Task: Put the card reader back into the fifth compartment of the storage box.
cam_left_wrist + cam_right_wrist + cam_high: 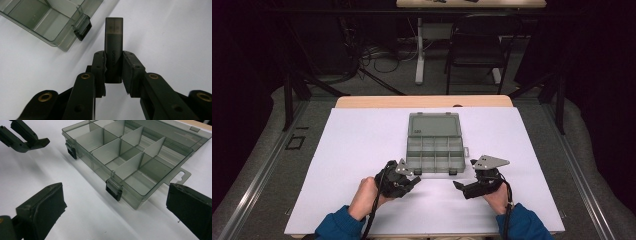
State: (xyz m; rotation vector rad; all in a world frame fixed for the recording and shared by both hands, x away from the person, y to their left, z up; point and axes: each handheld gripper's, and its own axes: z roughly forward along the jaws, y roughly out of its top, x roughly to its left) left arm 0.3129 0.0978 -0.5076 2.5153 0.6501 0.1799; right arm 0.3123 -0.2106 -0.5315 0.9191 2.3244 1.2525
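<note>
A dark grey USB stick (114,30) with pale lettering stands between the pads of my left gripper (113,57), which is shut on its lower half. In the high view the left gripper (414,180) hovers at the near left corner of a smoky transparent organiser box (434,131). The box lies with its lid folded back and its divided compartments (125,157) hold nothing. My right gripper (463,174) sits at the box's near right corner. Its jaws stand wide apart in the right gripper view (115,195), with nothing between them.
The box rests on a white mat (357,165) covering a wooden table. Two black latches (113,190) hang on the box's near wall. The left gripper's jaws (27,138) show at the upper left of the right gripper view. A chair (477,45) stands beyond the table.
</note>
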